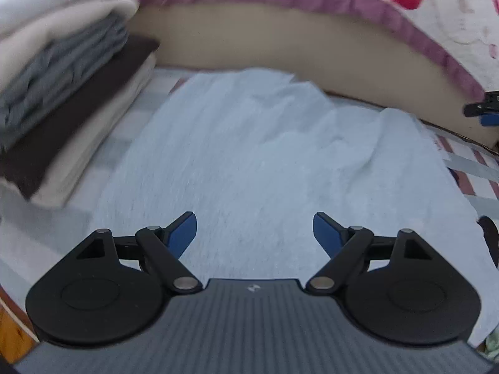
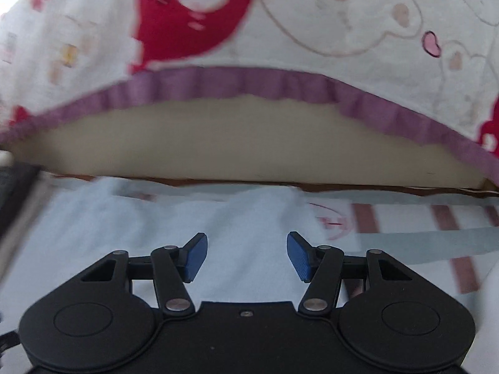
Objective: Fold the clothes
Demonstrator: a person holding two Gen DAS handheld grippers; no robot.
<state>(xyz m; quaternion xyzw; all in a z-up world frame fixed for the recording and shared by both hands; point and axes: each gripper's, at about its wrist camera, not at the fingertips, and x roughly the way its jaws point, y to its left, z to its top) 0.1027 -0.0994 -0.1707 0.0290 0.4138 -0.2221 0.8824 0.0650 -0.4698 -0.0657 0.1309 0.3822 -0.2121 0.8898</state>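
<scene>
The pale blue, fuzzy-textured garment (image 1: 249,143) lies spread flat on the bed, filling the middle of your left wrist view from 6 o'clock up to 12 o'clock, with a raised wrinkle running toward 2 o'clock. Your left gripper (image 1: 254,233) hangs over its near part with the blue-padded fingers (image 1: 182,233) spread wide and released; the cloth shows in the gap between them, and neither pad presses on it. In the right wrist view the same garment (image 2: 243,218) lies under and ahead of your right gripper (image 2: 246,257), whose fingers (image 2: 196,257) also stand apart with nothing pinched between them; a fold of the cloth rises at 12 o'clock from the gap. That view is blurred, so finer creases cannot be told.

At 9 to 10 o'clock in the left view a stack of folded clothes (image 1: 62,103) sits just beside the garment: cream at the bottom, then dark brown, grey, and cream-white on top. At 3 o'clock the tip of your right gripper shows at the frame's edge. The striped bed sheet (image 2: 436,240), white with brownish-red and grey bands, shows at 3 o'clock in the right view. Beyond the garment, at 12 o'clock, a beige panel (image 2: 249,143) runs across, and above it hangs a white quilt with red shapes and a purple ruffled border (image 2: 312,15).
</scene>
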